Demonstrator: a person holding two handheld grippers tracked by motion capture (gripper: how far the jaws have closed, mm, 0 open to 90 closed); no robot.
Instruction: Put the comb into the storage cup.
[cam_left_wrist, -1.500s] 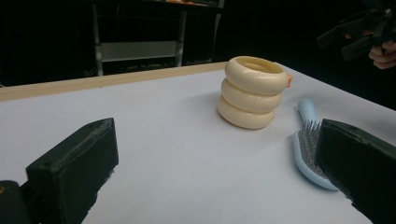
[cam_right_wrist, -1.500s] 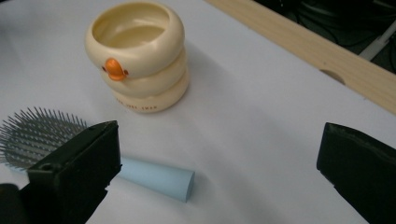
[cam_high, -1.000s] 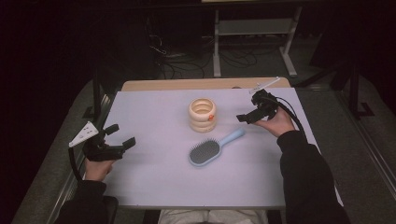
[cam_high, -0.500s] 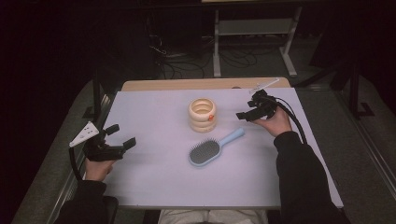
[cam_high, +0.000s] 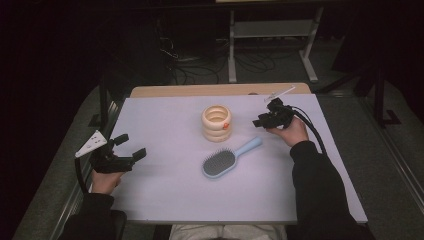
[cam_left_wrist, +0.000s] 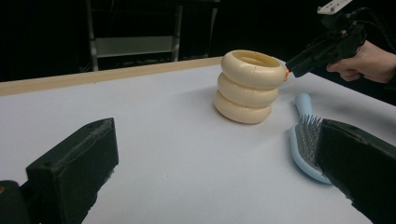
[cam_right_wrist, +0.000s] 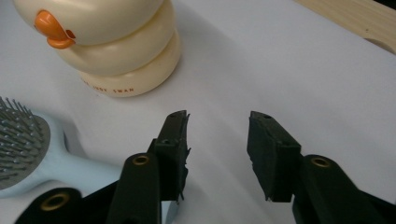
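Narrowed since a second ago but empty: right gripper (cam_high: 259, 121), jaws part-spread; cream three-ring duck-beaked plastic holder (cam_high: 217, 123) upright just left of tips; light-blue hairbrush (cam_high: 229, 159) slanting below; left gripper (cam_high: 131, 147) spread wide, farther.

The right gripper (cam_right_wrist: 217, 140) hovers over the white surface (cam_right_wrist: 289, 70), its jaws just closing with nothing between them. At eleven o'clock stands a cream ringed duck-bill container (cam_right_wrist: 116, 42); at nine o'clock lies a light-blue hairbrush (cam_right_wrist: 42, 149).
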